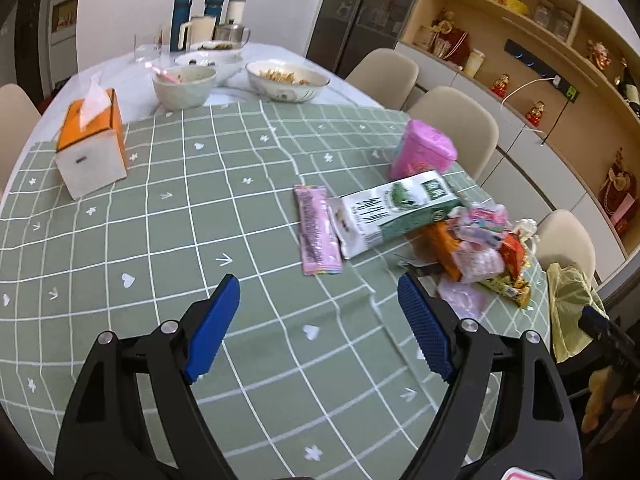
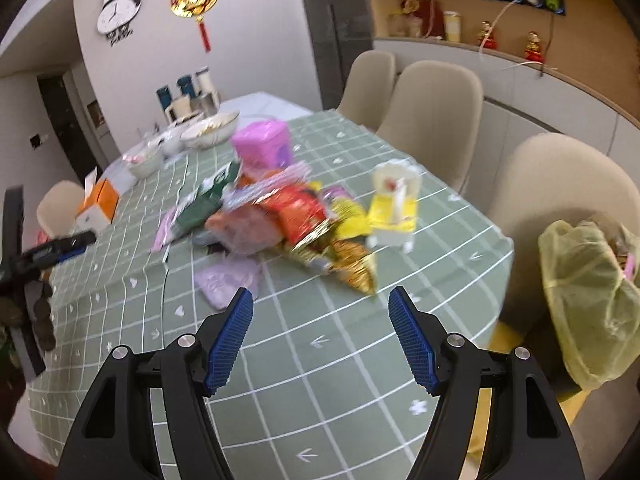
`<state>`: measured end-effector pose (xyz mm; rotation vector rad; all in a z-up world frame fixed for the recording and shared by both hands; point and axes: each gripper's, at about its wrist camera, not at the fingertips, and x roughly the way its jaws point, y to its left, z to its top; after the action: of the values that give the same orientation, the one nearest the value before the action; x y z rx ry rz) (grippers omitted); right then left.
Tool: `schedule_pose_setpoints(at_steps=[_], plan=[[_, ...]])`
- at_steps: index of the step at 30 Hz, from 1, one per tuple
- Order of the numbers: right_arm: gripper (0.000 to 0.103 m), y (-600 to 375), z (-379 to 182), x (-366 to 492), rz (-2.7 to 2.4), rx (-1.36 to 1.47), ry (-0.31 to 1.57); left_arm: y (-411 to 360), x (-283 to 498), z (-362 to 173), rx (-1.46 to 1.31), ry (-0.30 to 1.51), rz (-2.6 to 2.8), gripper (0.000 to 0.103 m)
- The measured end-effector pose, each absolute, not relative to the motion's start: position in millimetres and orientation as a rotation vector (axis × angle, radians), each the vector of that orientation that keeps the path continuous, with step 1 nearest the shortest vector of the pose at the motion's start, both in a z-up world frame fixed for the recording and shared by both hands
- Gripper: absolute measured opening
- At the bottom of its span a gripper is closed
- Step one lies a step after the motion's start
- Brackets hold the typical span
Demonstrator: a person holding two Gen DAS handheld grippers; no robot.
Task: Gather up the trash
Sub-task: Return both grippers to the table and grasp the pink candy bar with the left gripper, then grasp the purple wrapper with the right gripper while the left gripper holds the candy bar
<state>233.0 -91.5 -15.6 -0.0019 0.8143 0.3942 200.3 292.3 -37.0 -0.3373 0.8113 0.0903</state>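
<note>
Right of centre in the left wrist view, the heap of wrappers [image 1: 476, 244] lies on the green checked tabletop [image 1: 160, 240] with a milk carton [image 1: 396, 212] touching it; I'd judge the crinkly foil and plastic light, soft and slippery, best pinched at a loose edge, the carton stiffer and safe to take across its narrow sides. Both the left claw [image 1: 320, 300] and the right claw [image 2: 320, 308] stand wide, holding and touching nothing, short of the heap. A yellow-green bag [image 2: 588, 292] hangs at the right edge of the right wrist view.
</note>
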Motion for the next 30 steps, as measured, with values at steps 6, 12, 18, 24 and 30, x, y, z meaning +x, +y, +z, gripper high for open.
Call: schedule_pose_setpoints(at_steps=[6, 12, 18, 24, 30], plan=[[0.067, -64, -37, 233, 0.407, -0.081, 0.872, 306, 251, -75, -0.415, 0.889, 0.089, 0.060], [0.067, -53, -58, 250, 0.407, -0.088, 0.918, 296, 312, -98, -0.300, 0.950, 0.116, 0.048], [0.067, -40, -76, 268, 0.405, -0.098, 0.945, 296, 339, -108, -0.313, 0.982, 0.087, 0.027], [0.067, -28, -86, 280, 0.468, -0.041, 0.957, 279, 310, -92, -0.382, 0.971, 0.001, 0.014], [0.067, -2, -88, 296, 0.527, -0.037, 0.940, 252, 263, -78, -0.385, 0.982, -0.080, 0.014]])
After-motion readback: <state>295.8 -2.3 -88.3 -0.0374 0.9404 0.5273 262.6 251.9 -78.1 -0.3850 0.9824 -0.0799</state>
